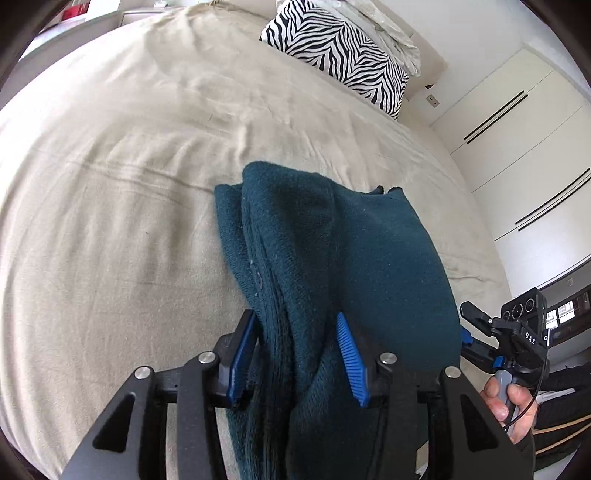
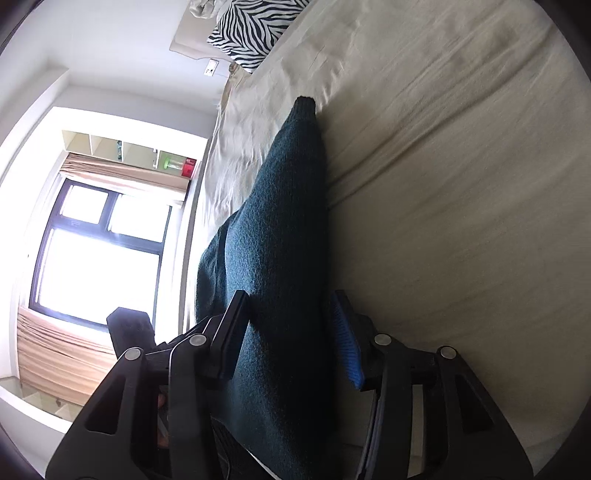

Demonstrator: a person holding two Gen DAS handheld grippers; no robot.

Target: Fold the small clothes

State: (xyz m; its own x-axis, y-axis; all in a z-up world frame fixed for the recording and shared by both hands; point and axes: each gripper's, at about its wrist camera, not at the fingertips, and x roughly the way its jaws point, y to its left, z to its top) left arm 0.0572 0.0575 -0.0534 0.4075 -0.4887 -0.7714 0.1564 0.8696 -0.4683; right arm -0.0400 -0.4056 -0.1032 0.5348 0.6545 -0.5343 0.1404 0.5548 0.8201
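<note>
A dark teal knitted garment (image 1: 332,251) lies bunched on the beige bed sheet (image 1: 110,184). My left gripper (image 1: 295,347) has its blue-padded jaws on either side of a thick fold of the garment and is closed on it. In the right wrist view the same teal garment (image 2: 280,229) runs forward between the jaws of my right gripper (image 2: 291,332), which press on it from both sides. The right gripper's body also shows in the left wrist view (image 1: 517,332), at the garment's right side, held by a hand.
A zebra-print pillow (image 1: 340,51) and white bedding (image 1: 388,26) lie at the head of the bed. White wardrobe doors (image 1: 517,147) stand to the right of the bed. A bright window (image 2: 99,251) and shelves (image 2: 129,151) are beyond the bed's edge.
</note>
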